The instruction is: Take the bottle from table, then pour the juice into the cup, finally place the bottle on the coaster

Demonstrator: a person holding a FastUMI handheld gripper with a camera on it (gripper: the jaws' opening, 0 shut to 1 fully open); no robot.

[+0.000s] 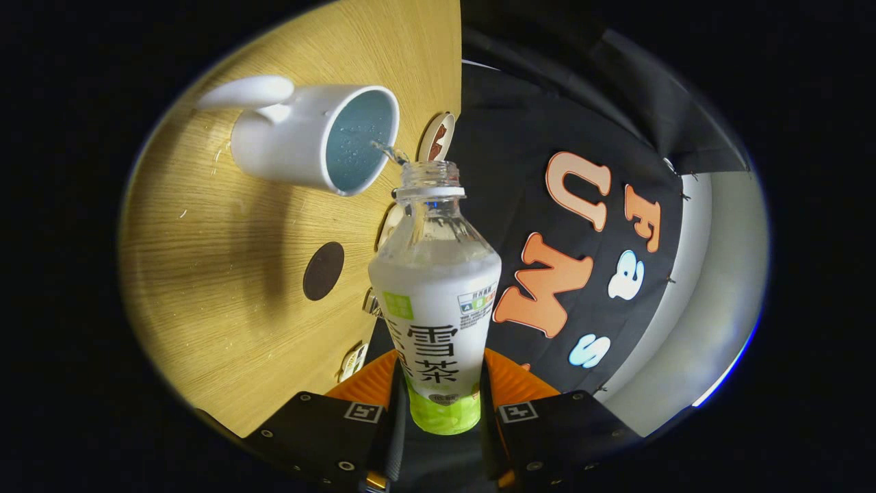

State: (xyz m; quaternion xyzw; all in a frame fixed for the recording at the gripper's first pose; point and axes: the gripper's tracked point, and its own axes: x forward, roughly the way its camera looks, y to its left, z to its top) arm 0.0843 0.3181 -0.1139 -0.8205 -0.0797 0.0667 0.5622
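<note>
I am in the middle of the pour. The bottle (438, 301) is off the desk (226, 287) and tipped over, with its open neck held just beside the rim of the white cup (301, 140), and a thin clear stream (389, 152) runs from the mouth into the cup. The inside of the cup looks wet and speckled with drops; I cannot tell how full it is. So the pick-up is done, the pouring is under way, and what is left, as I judge it, is to finish the pour, bring the bottle upright and set it on the coaster.

I take the dark round disc (323, 270) lying flat on the desk, nearer to me than the cup and left of the bottle, to be that coaster, though I am not sure; nothing stands on it. A small round wooden piece (436, 135) shows by the desk edge just beyond the bottle's neck.

My hand-held gripper (441, 404) is clenched on the bottle: the two fingers are closed in only as far as its width, one pressing on each side of the lower body, over the label. The bottle points straight out ahead between them.
</note>
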